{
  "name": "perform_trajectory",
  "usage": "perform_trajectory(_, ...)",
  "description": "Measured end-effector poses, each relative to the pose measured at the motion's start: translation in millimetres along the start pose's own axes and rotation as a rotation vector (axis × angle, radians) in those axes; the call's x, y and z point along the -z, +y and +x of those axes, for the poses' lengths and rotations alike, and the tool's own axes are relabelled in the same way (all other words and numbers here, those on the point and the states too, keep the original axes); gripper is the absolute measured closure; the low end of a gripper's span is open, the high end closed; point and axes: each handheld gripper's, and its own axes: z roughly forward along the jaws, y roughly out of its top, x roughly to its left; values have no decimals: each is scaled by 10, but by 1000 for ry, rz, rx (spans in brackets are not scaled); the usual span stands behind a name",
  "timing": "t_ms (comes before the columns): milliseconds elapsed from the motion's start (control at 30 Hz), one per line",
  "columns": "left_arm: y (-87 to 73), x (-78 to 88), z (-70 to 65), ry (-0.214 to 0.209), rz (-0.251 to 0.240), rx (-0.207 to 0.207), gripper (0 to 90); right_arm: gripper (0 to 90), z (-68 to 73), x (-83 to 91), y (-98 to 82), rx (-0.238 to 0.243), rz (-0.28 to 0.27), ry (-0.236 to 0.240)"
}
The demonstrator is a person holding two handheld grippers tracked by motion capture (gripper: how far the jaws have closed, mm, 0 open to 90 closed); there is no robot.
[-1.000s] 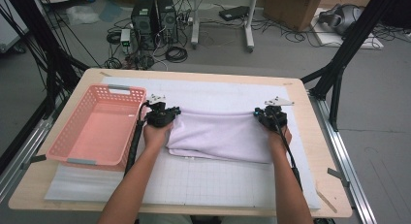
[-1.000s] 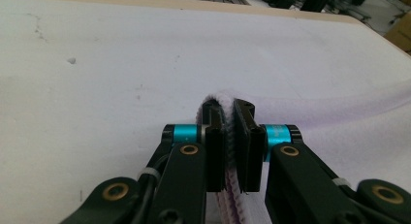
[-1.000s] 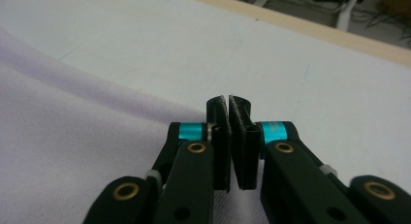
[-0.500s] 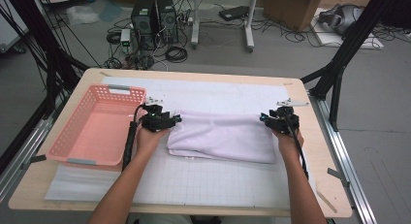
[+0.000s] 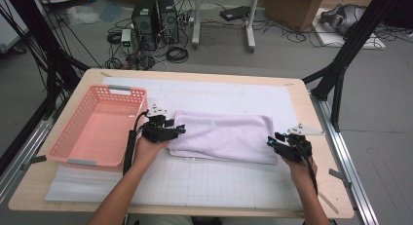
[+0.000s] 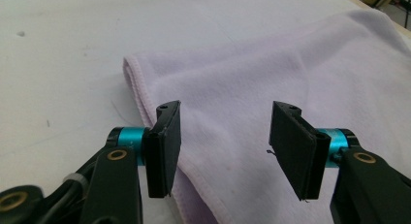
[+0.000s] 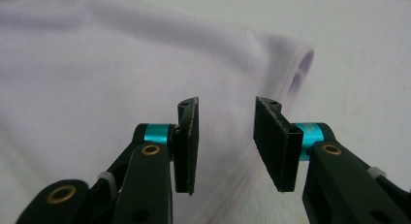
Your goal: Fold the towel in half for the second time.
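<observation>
Change since earlier frames: both grippers had let go of the towel and drawn back to its two ends; the towel had been folded once more into a narrower band.

High view, towel: pale lilac towel [image 5: 221, 137] lay folded flat as a long rectangle on the white mat [image 5: 229, 96], roughly mid-table, long axis left to right.
High view, left gripper: left gripper [image 5: 178, 131] sat at the towel's left end, jaws pointing toward it, hand [image 5: 148, 149] behind.
High view, right gripper: right gripper [image 5: 272, 142] sat at the towel's near right corner, grey plate on top.
High view, basket: pink basket [image 5: 100, 125] stood just left of the left gripper, on the wooden table [image 5: 311, 118].

Left gripper view, jaws: stood wide apart, released, gripping nothing.
Left gripper view, towel: rounded folded corner with a stitched hem [image 6: 145, 105] lay beyond and beneath the jaws; nap soft and fleecy, surface mostly smooth with shallow creases. Whether the left pad touched the hem could not be told.

Right gripper view, jaws: parted, released, nothing between them.
Right gripper view, towel: the folded end [image 7: 295, 73] showed stacked layers with a looped edge at the right; lilac cloth spread smooth to the left, blurred at distance.
</observation>
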Motion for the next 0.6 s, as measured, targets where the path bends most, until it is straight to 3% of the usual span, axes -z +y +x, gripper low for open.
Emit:
perform_trajectory(200, -134, 64, -7, -41, 1, 3, 377, 597, -25, 123, -115, -25, 9, -8)
perform_trajectory(400, -227, 167, 3, -40, -2, -6, 383, 575, -3, 191, -176, -43, 17, -7)
perform_trajectory(533, -307, 253, -3, -45, -1, 1, 431, 574, 53, 277, -201, -36, -3, 20)
perform_trajectory(600, -346, 285, -20, -58, 5, -3, 474, 567, 112, 313, -222, -18, -12, 60)
